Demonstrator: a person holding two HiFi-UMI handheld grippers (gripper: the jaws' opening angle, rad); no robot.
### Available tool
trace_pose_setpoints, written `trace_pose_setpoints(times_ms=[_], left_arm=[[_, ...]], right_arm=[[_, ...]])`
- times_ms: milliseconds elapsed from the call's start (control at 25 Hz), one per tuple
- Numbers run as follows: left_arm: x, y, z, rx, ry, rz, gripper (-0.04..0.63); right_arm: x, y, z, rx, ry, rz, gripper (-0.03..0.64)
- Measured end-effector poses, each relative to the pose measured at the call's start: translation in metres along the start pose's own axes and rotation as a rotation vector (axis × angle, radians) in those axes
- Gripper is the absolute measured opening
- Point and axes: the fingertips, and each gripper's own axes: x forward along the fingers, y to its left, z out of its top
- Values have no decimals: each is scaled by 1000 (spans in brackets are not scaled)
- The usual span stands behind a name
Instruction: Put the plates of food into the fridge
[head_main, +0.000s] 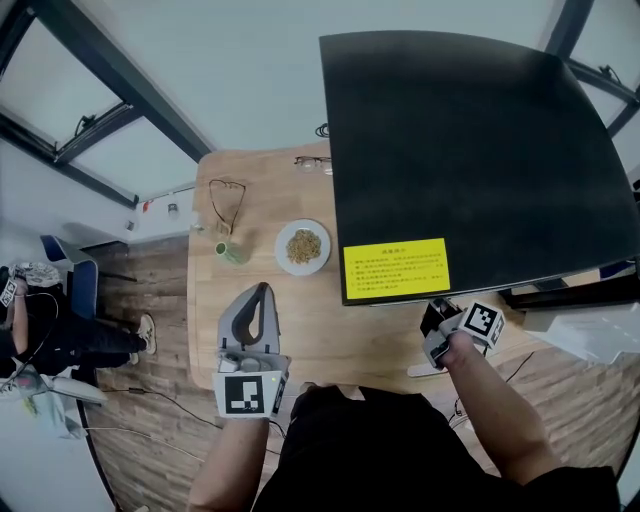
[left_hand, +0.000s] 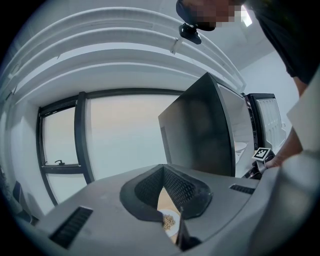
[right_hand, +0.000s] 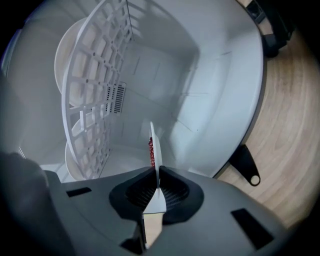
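Note:
A white plate of noodles (head_main: 302, 246) lies on the wooden table (head_main: 320, 320), and it shows through the jaw gap in the left gripper view (left_hand: 170, 222). My left gripper (head_main: 263, 290) hovers just short of that plate, its tips closed together and empty (left_hand: 163, 172). My right gripper (head_main: 435, 315) reaches under the black top of the fridge (head_main: 460, 150). In the right gripper view it (right_hand: 158, 180) is shut on the rim of a white plate (right_hand: 157, 145), seen edge-on with red food on it, inside the white fridge interior (right_hand: 210, 75).
A white wire shelf (right_hand: 95, 75) with plates behind it fills the interior's left side. On the table lie a green cup (head_main: 233, 252) and two pairs of glasses (head_main: 227, 195). A yellow label (head_main: 396, 268) sits on the fridge top. A person (head_main: 40, 330) sits far left.

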Motion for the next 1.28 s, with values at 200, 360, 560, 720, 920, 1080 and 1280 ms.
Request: trace_pose_setpoints(times_ms=[200, 360, 560, 720, 920, 1080, 1280], left_arm=[[-6, 11, -10, 7, 26, 23, 3], [-8, 14, -10, 15, 29, 32, 3], [-9, 17, -8, 23, 28, 39, 3], [-10, 17, -9, 25, 46, 51, 3], [-9, 15, -6, 39, 28, 34, 3], [-9, 13, -1, 40, 8, 27, 3], [-6, 6, 0, 31, 3, -1, 3]], right_arm=[[10, -5, -4, -51, 63, -53, 32], [12, -10, 1, -133, 74, -98, 32], [17, -9, 10, -288, 80, -181, 38], [14, -13, 20, -491, 84, -363, 112], [11, -14, 28, -689, 86, -520, 201], [4, -17, 30, -752, 75, -555, 218], [-10, 1, 29, -825, 5, -479, 218]])
